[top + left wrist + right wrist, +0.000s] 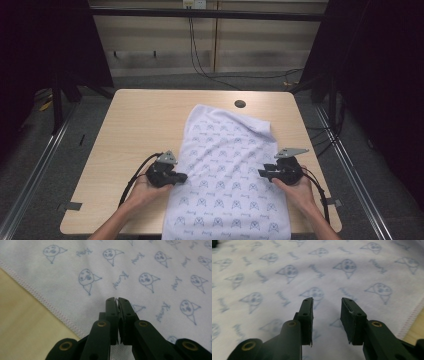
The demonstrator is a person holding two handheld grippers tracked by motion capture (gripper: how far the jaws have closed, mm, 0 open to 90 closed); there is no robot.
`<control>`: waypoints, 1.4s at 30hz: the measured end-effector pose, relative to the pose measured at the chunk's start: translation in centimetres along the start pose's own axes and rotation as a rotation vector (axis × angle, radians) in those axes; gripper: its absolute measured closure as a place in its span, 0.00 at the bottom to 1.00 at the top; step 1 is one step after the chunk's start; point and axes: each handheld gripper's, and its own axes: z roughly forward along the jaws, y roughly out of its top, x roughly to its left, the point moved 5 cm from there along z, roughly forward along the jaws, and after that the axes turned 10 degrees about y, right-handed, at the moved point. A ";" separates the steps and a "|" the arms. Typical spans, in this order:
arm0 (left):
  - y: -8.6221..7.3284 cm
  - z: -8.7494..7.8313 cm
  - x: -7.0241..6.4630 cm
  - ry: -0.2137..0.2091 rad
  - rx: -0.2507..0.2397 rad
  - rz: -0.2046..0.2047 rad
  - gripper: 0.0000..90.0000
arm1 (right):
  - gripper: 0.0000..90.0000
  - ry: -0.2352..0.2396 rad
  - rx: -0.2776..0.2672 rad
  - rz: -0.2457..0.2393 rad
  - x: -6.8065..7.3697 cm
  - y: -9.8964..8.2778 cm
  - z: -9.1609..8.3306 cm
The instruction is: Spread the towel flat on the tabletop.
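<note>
Here the left gripper (117, 300) has its jaws pressed together with nothing between them, tips just above the cloth (227, 175) close inside its stitched left edge. The right gripper (327, 302) has its jaws spread apart, empty, over the cloth near its right hem. The cloth is white with a blue printed pattern and lies spread on the wooden table (140, 120), its near end hanging over the table's front edge, its far corner folded near a dark round hole (240, 104).

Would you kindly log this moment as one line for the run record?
towel: flat on table, near end overhanging | left gripper: jaws shut, over left hem | right gripper: jaws open, over right hem
</note>
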 end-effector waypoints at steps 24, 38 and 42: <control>-0.7 -2.1 2.8 0.084 -0.067 -0.102 0.70 | 0.94 0.057 0.073 -0.021 3.5 -2.9 -0.8; 0.8 0.6 6.1 0.155 -0.076 -0.133 0.77 | 0.73 0.050 -0.011 -0.014 -0.7 1.8 2.5; 0.5 0.4 6.2 0.147 -0.077 -0.129 0.93 | 0.79 0.030 0.005 -0.019 -0.8 1.8 3.1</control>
